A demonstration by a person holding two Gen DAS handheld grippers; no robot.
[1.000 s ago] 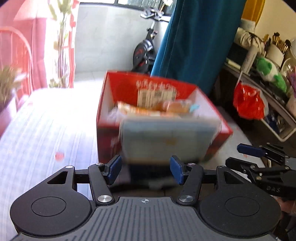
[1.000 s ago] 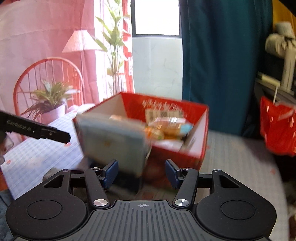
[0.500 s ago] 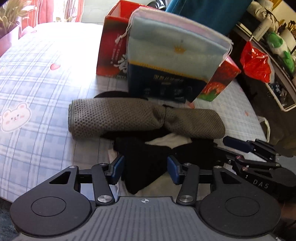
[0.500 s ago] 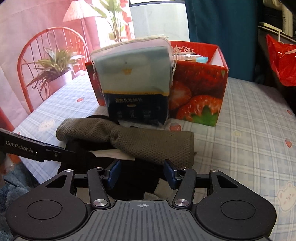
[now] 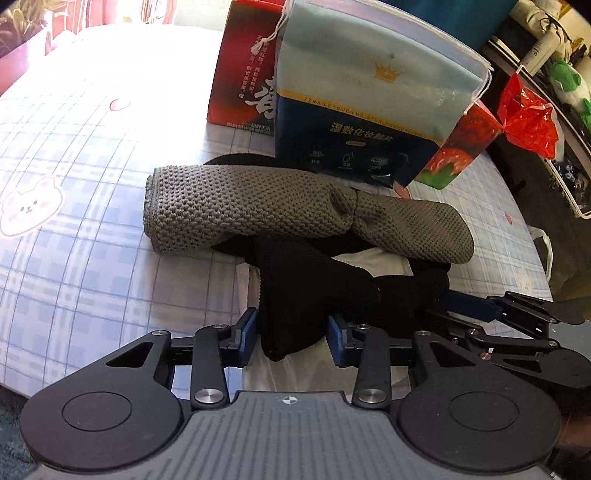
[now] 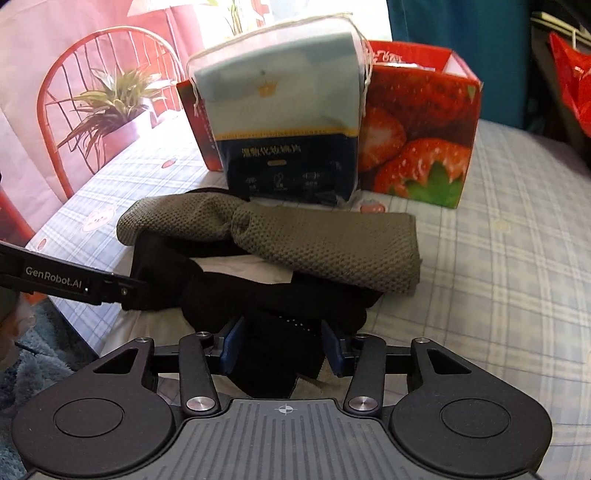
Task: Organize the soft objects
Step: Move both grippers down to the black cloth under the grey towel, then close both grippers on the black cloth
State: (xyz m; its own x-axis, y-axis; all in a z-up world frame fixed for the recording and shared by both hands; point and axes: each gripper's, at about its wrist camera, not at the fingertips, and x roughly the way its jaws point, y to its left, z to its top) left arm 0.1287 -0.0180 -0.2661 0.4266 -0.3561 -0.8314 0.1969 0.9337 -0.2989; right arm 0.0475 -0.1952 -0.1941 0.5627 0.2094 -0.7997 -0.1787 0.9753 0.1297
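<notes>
One black knitted fabric piece (image 5: pixel 314 291) lies at the near edge of the checked tablecloth (image 5: pixel 74 229), partly under one grey waffle-knit rolled cloth (image 5: pixel 258 206). Both grippers, left gripper (image 5: pixel 291 338) and right gripper (image 6: pixel 282 345), straddle it; their jaws, just closing, don't visibly pinch it yet. One blue drawstring pouch (image 6: pixel 284 122) and one red strawberry-printed box (image 6: pixel 417 136) stand behind.

A lived-in home room is showing here: a checked tablecloth with bears and hearts (image 5: pixel 74 155) is covering the table, a strawberry-printed box (image 6: pixel 421 136) is standing on it, a teal curtain (image 6: pixel 461 22) is hanging behind, and a green plush toy (image 5: pixel 569 83) is sitting on cluttered shelves.
</notes>
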